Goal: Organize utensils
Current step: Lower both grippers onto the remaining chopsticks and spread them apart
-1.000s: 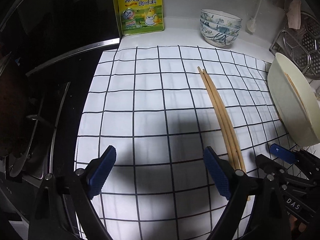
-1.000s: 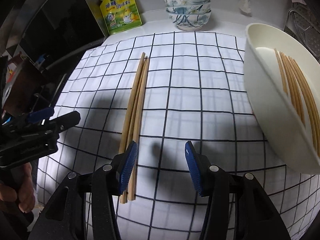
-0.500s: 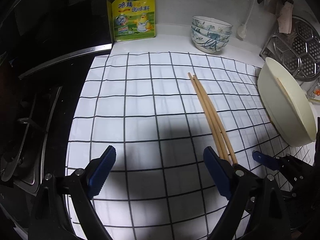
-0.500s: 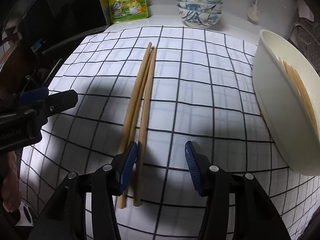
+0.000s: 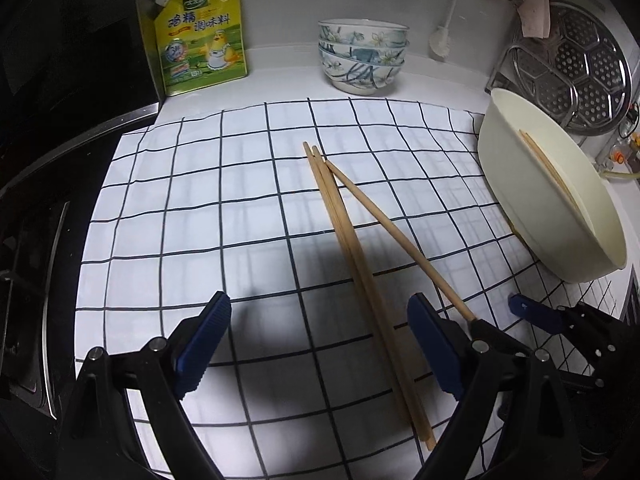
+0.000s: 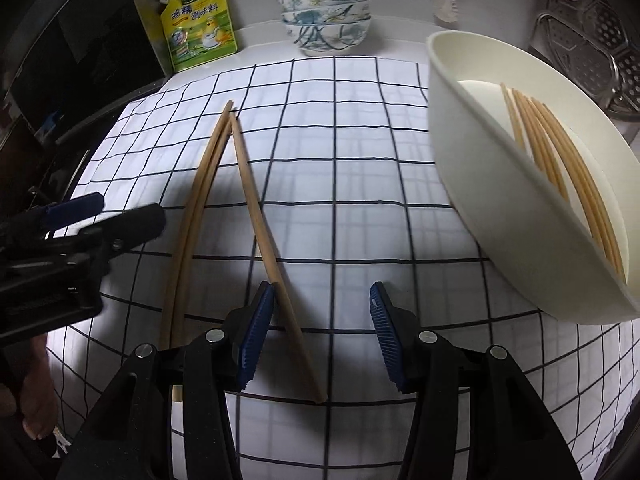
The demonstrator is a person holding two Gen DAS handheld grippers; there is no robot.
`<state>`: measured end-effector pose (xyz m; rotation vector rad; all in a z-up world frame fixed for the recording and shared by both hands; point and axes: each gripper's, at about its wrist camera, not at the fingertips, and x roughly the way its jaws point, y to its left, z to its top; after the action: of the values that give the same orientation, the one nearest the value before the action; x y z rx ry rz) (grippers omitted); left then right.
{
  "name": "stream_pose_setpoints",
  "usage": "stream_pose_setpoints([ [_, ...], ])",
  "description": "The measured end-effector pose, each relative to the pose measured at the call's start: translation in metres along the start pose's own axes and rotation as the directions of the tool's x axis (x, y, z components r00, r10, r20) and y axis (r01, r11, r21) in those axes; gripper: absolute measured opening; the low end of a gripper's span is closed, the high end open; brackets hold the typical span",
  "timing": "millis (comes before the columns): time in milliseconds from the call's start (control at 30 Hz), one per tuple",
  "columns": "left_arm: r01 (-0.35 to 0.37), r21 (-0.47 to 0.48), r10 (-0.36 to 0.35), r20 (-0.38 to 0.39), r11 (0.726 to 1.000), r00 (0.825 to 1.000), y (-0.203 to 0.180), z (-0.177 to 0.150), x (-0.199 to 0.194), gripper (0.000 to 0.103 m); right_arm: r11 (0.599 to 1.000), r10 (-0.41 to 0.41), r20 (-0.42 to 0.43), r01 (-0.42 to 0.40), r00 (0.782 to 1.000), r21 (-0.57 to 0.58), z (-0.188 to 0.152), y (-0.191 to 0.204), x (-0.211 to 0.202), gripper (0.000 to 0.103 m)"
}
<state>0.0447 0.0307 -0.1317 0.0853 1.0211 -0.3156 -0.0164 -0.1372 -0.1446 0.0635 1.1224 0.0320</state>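
Three wooden chopsticks (image 5: 352,240) lie on a white checked cloth (image 5: 224,200). Two lie together; the third (image 6: 260,220) is splayed to the right, its near end between my right gripper's fingers. My right gripper (image 6: 318,334) is open around that end, and its left pad (image 6: 256,336) touches the stick. My left gripper (image 5: 318,344) is open and empty, low over the cloth, with the pair's near ends between its fingers. A cream bowl (image 6: 472,184) at the right holds several chopsticks (image 6: 560,164); the left wrist view shows it too (image 5: 532,200).
A yellow seasoning pouch (image 5: 204,36) and stacked patterned bowls (image 5: 362,54) stand at the back by the wall. A dark stove (image 5: 36,200) borders the cloth on the left. A metal steamer rack (image 5: 576,76) stands behind the cream bowl.
One chopstick has swung away from the other two to the right, its near end now inside my right gripper. Both grippers have shifted over the cloth and stayed open.
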Motion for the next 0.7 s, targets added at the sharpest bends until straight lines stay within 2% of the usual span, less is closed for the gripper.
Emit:
stream_pose_setpoints([
  [467, -0.067, 0.012, 0.068, -0.032, 0.998, 0.997, 0.016, -0.006, 0.013, 0.088, 1.0, 0.013, 0.025, -0.013, 1.0, 0.018, 0.007, -0.002, -0.002, 0.049],
  [700, -0.026, -0.007, 0.026, -0.009, 1.0, 1.0, 0.014, -0.001, 0.009, 0.088, 1.0, 0.014, 0.032, -0.015, 0.999, 0.019, 0.01, -0.003, -0.001, 0.049],
])
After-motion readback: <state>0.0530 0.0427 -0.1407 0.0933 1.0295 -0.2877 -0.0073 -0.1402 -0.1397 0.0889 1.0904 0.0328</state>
